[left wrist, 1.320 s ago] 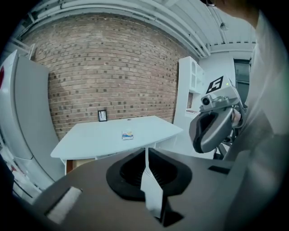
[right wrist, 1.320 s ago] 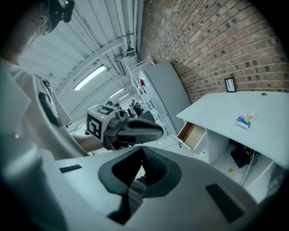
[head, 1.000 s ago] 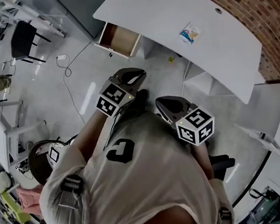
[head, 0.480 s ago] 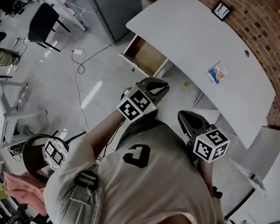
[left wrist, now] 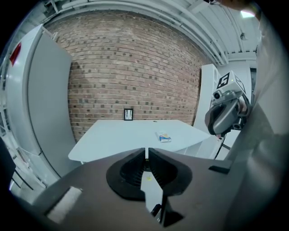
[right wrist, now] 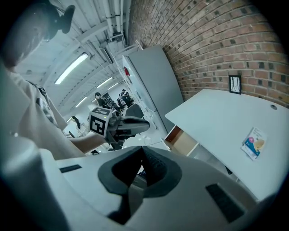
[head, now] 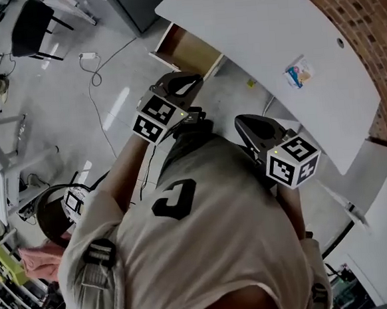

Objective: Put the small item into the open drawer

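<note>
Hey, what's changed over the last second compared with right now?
The person has carried the left tongs and right tongs closer to the white desk and its open drawer. Nothing was gripped or released: both stay shut and empty, and the small packet still lies on the desk.

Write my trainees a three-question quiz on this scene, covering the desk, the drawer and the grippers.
1. True or false: the drawer under the white desk stands open.
2. Short answer: what do the jaws of the left gripper hold?
3. Where does the small packet lie? A) on the white desk B) in the drawer C) in the left gripper's jaws

Key: 1 true; 2 nothing, the jaws are together and empty; 3 A.
</note>
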